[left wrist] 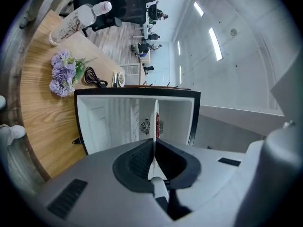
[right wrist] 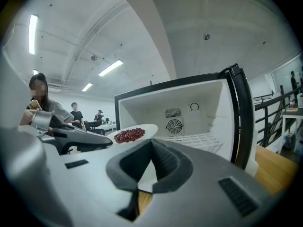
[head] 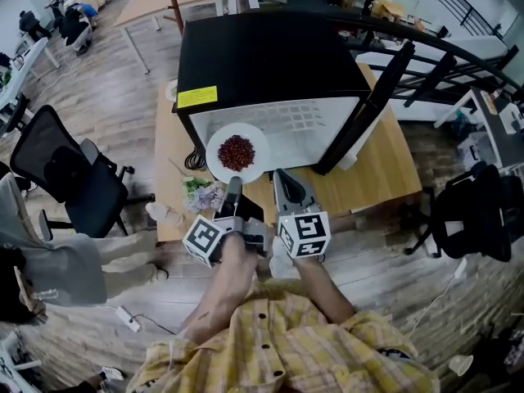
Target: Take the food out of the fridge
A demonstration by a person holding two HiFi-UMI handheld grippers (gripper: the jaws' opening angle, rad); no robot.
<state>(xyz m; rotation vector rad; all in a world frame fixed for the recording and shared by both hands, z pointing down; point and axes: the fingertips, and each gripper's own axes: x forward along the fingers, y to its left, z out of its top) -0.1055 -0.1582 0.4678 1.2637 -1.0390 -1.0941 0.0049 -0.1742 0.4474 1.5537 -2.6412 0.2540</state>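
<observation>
A black mini fridge (head: 262, 56) stands on a wooden table (head: 385, 170) with its door (head: 368, 109) swung open to the right; its white inside (right wrist: 199, 112) shows a fan grille and a wire shelf. A white plate (head: 217, 164) of red food (head: 236, 151) hangs level just in front of the opening. My left gripper (head: 234, 182) is shut on the plate's near rim, and in the left gripper view the plate (left wrist: 156, 122) shows edge-on between the pads. My right gripper (head: 285, 177) sits just right of the plate, shut and holding nothing. The right gripper view shows the plate (right wrist: 142, 130) to its left.
Purple flowers (head: 201, 193) and a coiled black cable (head: 194, 160) lie on the table left of the fridge. A white bottle (left wrist: 85, 15) stands at the table's far left end. Office chairs (head: 74, 170) flank the table, and people stand in the background (right wrist: 75, 115).
</observation>
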